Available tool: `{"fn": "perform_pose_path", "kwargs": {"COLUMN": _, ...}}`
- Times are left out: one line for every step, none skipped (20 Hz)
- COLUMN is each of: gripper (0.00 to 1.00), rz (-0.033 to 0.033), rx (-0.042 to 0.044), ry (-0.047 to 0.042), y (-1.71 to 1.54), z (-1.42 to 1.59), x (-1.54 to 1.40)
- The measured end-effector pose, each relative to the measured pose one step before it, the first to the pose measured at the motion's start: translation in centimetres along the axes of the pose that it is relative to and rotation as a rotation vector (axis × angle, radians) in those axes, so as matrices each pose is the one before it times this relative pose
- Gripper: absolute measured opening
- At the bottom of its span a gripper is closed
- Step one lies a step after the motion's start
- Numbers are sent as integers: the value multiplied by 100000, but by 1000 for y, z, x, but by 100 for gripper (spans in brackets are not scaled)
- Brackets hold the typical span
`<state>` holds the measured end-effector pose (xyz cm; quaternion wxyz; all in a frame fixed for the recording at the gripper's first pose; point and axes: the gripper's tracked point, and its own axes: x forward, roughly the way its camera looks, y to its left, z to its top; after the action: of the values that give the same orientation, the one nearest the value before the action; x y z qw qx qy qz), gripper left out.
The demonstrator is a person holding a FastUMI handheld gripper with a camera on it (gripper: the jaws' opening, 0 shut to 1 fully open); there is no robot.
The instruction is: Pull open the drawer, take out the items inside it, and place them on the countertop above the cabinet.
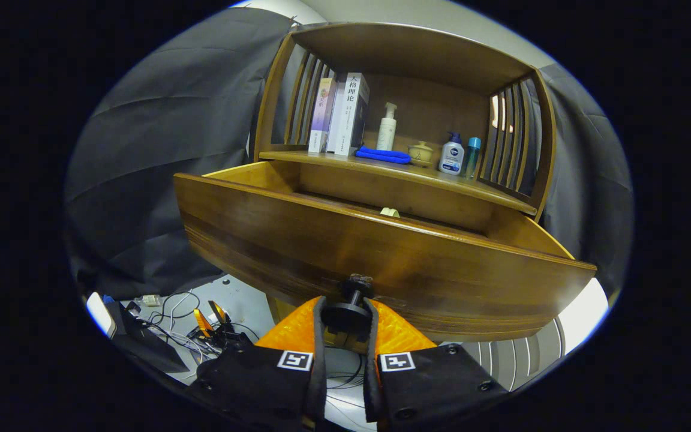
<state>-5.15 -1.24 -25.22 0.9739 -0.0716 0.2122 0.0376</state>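
Hand-held gripper (346,313) clamped on black knob (348,309) of drawer (381,252), pulled out w/ small pale item (389,212) inside.

White book (351,114) spine: 人格理论 in large black characters; smaller print below is illegible.
Purple book (323,111) spine: print too small to read.
Pump bottle (451,156) label: dark blue panel, white wording illegible.
Gripper (345,305): one square black-and-white coded marker (294,360) on each finger, no lettering; fingers clamp the drawer knob (354,289).
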Motion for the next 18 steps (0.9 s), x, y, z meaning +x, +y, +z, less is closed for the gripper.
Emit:
{"fn": "perform_pose_path", "kwargs": {"gripper": 27, "rz": -1, "rx": -111, "ry": -15, "y": -69, "z": -37, "x": 21}}
{"fn": "perform_pose_path", "kwargs": {"gripper": 27, "rz": -128, "rx": 696, "ry": 213, "y": -15, "z": 4, "x": -8}}
{"fn": "perform_pose_path", "kwargs": {"gripper": 28, "rz": -120, "rx": 385, "ry": 442, "y": -35, "z": -115, "x": 26}}
{"fn": "perform_pose_path", "kwargs": {"gripper": 28, "rz": 252, "rx": 595, "ry": 409, "y": 49, "z": 0, "x": -165}}
{"fn": "perform_pose_path", "kwargs": {"gripper": 33, "rz": 724, "rx": 231, "ry": 625, "y": 187, "z": -12, "x": 89}}
{"fn": "perform_pose_path", "kwargs": {"gripper": 38, "rz": 661, "rx": -102, "ry": 430, "y": 99, "z": -10, "x": -63}}
{"fn": "perform_pose_path", "kwargs": {"gripper": 42, "rz": 476, "rx": -337, "ry": 605, "y": -180, "z": -115, "x": -254}}
{"fn": "perform_pose_path", "kwargs": {"gripper": 52, "rz": 2212, "rx": -239, "ry": 304, "y": 306, "z": 47, "x": -395}}
{"fn": "perform_pose_path", "kwargs": {"gripper": 61, "rz": 1455, "rx": -467, "ry": 177, "y": 225, "z": -114, "x": -422}}
{"fn": "perform_pose_path", "kwargs": {"gripper": 70, "rz": 1393, "rx": -771, "ry": -50, "y": 56, "z": 75, "x": -597}}
{"fn": "perform_pose_path", "kwargs": {"gripper": 80, "rz": 264, "rx": -1281, "ry": 410, "y": -123, "z": -103, "x": -446}}
{"fn": "perform_pose_path", "kwargs": {"gripper": 89, "rz": -44, "rx": -1573, "ry": -386, "y": -283, "z": 282, "x": -829}}
{"fn": "perform_pose_path", "kwargs": {"gripper": 98, "rz": 210, "rx": -1514, "ry": -265, "y": -162, "z": 275, "x": -738}}
{"fn": "perform_pose_path", "kwargs": {"gripper": 98, "rz": 447, "rx": -1103, "ry": -307, "y": -150, "z": 417, "x": -762}}
{"fn": "perform_pose_path", "kwargs": {"gripper": 98, "rz": 676, "rx": -649, "ry": -526, "y": -37, "z": 472, "x": -757}}
{"fn": "perform_pose_path", "kwargs": {"gripper": 98, "rz": 1129, "rx": -110, "ry": -447, "y": -23, "z": 733, "x": -599}}
{"fn": "perform_pose_path", "kwargs": {"gripper": 98, "rz": 1867, "rx": 20, "ry": -572, "y": 160, "z": 743, "x": -510}}
{"fn": "perform_pose_path", "kwargs": {"gripper": 98, "rz": 2510, "rx": 96, "ry": 108, "y": 237, "z": 934, "x": -433}}
